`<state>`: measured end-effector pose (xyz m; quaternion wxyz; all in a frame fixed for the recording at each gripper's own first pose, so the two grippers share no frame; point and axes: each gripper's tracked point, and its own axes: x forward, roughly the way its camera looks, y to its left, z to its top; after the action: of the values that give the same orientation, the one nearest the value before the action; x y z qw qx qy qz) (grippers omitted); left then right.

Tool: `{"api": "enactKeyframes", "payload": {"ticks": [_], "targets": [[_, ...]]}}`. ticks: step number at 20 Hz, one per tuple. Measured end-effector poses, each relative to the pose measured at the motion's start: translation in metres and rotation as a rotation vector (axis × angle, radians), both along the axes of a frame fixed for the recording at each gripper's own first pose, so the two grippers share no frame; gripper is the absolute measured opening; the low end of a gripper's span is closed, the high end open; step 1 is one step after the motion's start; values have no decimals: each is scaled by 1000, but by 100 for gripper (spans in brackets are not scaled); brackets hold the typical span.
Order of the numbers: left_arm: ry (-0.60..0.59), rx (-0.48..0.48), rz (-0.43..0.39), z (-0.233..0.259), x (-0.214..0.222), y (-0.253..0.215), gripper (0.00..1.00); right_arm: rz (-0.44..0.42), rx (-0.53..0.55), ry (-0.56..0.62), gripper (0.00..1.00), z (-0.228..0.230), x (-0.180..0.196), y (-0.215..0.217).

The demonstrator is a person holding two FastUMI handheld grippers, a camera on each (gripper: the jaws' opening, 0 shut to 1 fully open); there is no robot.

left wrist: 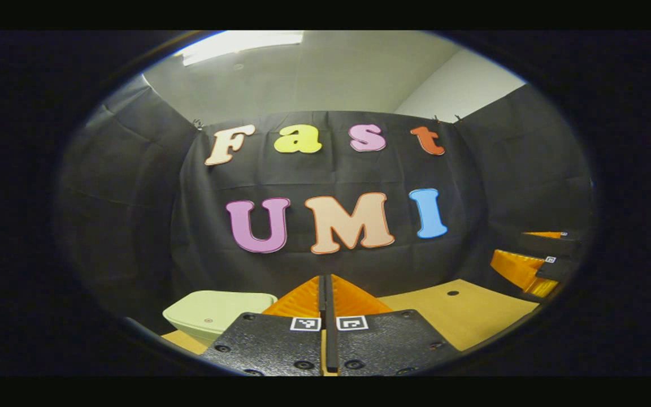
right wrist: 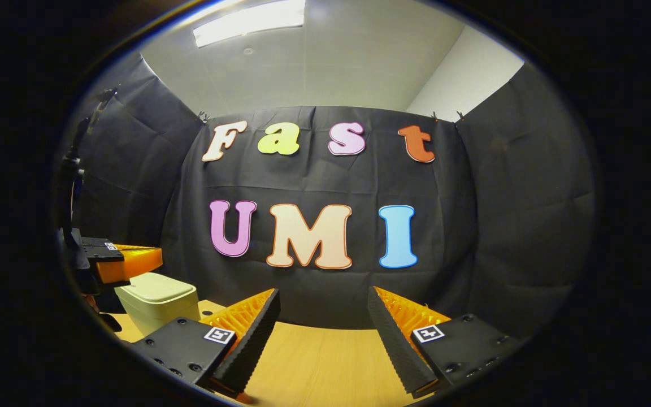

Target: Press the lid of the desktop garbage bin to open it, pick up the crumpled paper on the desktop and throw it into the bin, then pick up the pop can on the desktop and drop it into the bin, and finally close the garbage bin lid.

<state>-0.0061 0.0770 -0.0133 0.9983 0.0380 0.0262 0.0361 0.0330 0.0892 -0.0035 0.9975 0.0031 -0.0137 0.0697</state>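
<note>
The rounded, pale green bin (right wrist: pixel 159 299), lid down, sits on the smooth wooden surface (right wrist: pixel 314 362). Left gripper (left wrist: pixel 325 294) pressed together, empty; right gripper (right wrist: pixel 322 322) spread wide, its ridged pads (right wrist: pixel 252 333) bare.

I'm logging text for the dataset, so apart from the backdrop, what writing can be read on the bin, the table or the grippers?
Bin: no writing visible.
Table: none.
Left gripper and right gripper: square coded markers, which are patterns, not words or numbers.
</note>
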Motion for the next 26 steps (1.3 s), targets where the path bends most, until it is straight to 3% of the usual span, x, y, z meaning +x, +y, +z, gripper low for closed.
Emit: {"api": "enactKeyframes", "payload": {"ticks": [10, 18, 22, 23, 25, 26], "targets": [[29, -18, 124, -29, -15, 97, 0, 47, -13, 51, 98, -24, -4, 75], [127, -25, 212, -87, -18, 159, 0, 45, -57, 91, 98, -36, -13, 105], [228, -93, 235, -128, -27, 166, 0, 61, -75, 104, 98, -38, -14, 112], [147, -85, 233, -114, -21, 170, 0, 64, -81, 104, 98, -37, -14, 112], [167, -116, 245, -124, -21, 169, 0, 73, -79, 112, 98, -38, -14, 112], [121, -112, 247, -116, -20, 170, 0, 76, -77, 117, 98, -40, -14, 111]]}}
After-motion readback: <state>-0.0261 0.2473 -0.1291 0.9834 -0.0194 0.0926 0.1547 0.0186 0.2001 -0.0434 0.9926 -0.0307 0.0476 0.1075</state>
